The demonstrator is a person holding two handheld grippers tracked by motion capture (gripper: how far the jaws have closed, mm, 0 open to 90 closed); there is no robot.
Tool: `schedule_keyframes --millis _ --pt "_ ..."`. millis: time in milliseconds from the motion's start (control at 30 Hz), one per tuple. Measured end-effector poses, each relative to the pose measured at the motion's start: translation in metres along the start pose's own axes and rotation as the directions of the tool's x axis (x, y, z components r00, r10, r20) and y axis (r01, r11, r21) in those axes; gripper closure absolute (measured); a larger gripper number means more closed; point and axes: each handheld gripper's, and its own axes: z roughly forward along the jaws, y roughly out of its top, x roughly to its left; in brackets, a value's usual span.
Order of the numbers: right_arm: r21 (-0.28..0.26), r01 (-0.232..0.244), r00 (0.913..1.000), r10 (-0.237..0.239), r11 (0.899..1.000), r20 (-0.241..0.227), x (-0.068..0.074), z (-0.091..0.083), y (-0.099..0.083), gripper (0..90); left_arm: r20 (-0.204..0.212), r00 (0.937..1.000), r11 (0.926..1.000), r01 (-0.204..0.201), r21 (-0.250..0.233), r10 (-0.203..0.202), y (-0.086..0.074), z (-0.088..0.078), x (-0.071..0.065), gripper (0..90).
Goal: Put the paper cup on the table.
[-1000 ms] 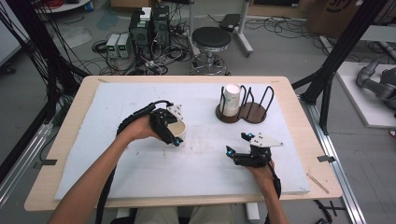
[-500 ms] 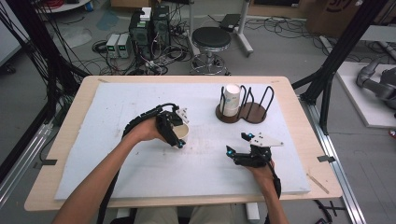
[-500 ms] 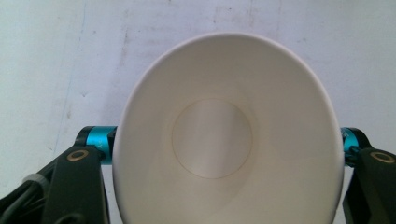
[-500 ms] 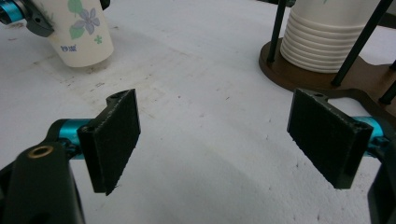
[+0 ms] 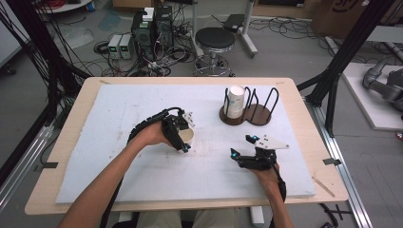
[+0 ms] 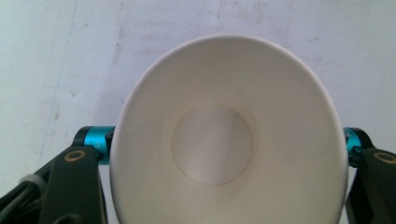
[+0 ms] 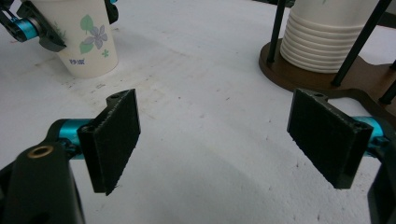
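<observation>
Cup [image 5: 188, 137] rests upright on the white foam mat [image 5: 109, 142], clamped in your left gripper [image 5: 183, 135], whose jaws have just been easing open. Release remains. Your right gripper [image 7: 224, 140] hangs wide and empty nearby. The cup is thin paper, tapered, flower-printed; a ribbed stack [image 5: 234, 102] waits in the dark wire-hooped holder [image 5: 254, 114].

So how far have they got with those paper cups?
One paper cup is already out of the stack of cups in the wooden holder and stands upright on the white mat. The left hand-held gripper is around it; its jaws have just been opening, so the cup looks nearly released. The right hand-held gripper waits open and empty. The stack remains.
</observation>
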Motion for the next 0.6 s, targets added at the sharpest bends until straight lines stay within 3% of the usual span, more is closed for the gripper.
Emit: schedule_keyframes --millis 333,400,600 --pt "-0.003 0.005 1.0 -0.005 1.0 0.001 -0.0002 -0.0001 -0.0001 17.6 -0.013 0.9995 0.9996 0.027 -0.003 -0.027 -0.0029 0.0088 0.0 14.6" --pt "-0.003 0.007 1.0 -0.007 1.0 0.003 0.0 -0.0001 -0.0001 17.6 -0.007 0.9995 0.9993 0.032 -0.021 -0.032 -0.0019 0.0085 -0.0005 14.0" --pt "-0.005 0.009 1.0 -0.009 1.0 0.0 -0.0003 -0.0003 -0.0003 17.6 0.001 0.9992 0.9992 0.039 -0.008 -0.039 -0.0039 0.0089 -0.0005 13.7"
